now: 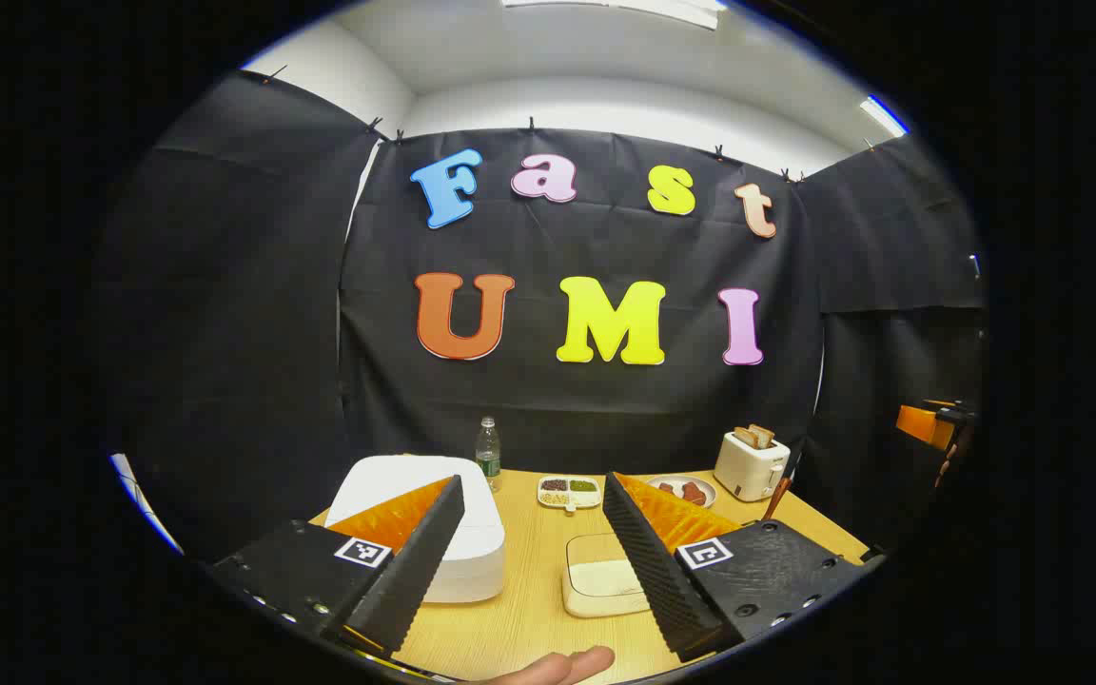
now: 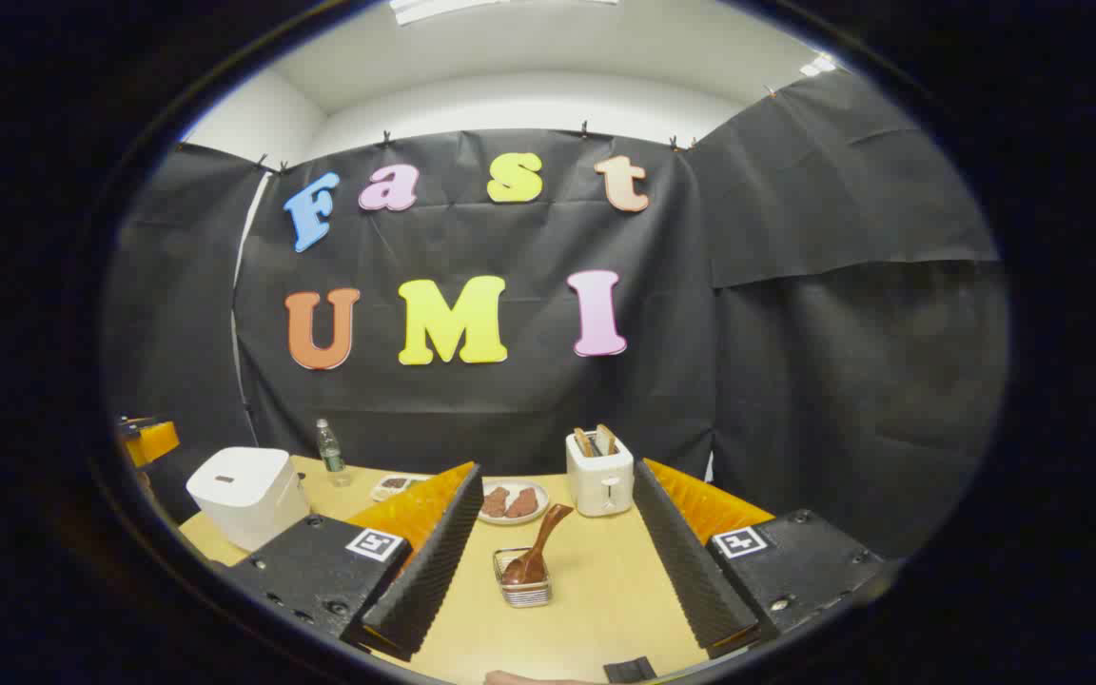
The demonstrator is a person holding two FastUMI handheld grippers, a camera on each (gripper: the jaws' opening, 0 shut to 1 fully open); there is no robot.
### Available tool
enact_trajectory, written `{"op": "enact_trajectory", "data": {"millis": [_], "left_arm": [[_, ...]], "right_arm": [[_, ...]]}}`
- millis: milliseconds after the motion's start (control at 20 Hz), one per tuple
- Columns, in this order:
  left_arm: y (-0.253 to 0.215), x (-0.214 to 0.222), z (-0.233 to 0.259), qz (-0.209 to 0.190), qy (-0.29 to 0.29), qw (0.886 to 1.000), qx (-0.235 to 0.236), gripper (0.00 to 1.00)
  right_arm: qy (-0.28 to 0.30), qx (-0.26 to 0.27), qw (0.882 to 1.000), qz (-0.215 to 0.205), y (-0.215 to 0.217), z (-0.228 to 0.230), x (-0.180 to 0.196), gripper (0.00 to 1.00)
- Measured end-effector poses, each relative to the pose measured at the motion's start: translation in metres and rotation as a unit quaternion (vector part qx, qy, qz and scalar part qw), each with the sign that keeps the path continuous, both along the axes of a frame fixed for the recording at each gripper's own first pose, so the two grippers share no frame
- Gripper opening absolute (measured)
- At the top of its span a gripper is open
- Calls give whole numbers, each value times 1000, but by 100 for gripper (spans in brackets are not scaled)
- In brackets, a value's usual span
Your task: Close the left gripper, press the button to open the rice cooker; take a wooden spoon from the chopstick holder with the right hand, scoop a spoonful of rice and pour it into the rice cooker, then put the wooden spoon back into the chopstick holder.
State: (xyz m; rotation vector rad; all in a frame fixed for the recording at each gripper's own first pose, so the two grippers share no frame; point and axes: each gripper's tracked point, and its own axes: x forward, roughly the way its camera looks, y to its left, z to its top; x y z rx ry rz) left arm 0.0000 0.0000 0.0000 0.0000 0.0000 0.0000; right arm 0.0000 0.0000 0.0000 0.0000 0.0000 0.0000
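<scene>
So both my left gripper [image 1: 531, 561] and right gripper [image 2: 553, 561] gape wide above the table, rice cooker [image 1: 434, 533] lid down: first I must close the left one, then press its button

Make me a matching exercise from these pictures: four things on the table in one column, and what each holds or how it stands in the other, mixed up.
Things:
1. rice cooker
2. toaster
3. wire holder
4. round plate

States:
A. wooden spoon standing in it
B. lid closed
C. reddish-brown pieces lying on it
D. bread slices sticking out of the top

Pairs: 1-B, 2-D, 3-A, 4-C
</scene>
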Motion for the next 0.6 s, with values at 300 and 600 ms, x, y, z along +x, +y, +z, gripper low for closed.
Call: {"op": "enact_trajectory", "data": {"millis": [300,600], "left_arm": [[13,4,-6,2,0,1000,-7,94],[30,18,-10,8,2,1000,-15,89]], "right_arm": [[-20,7,1000,-1,-7,1,-6,100],[-42,1,999,1,-10,-2,-11,100]]}}
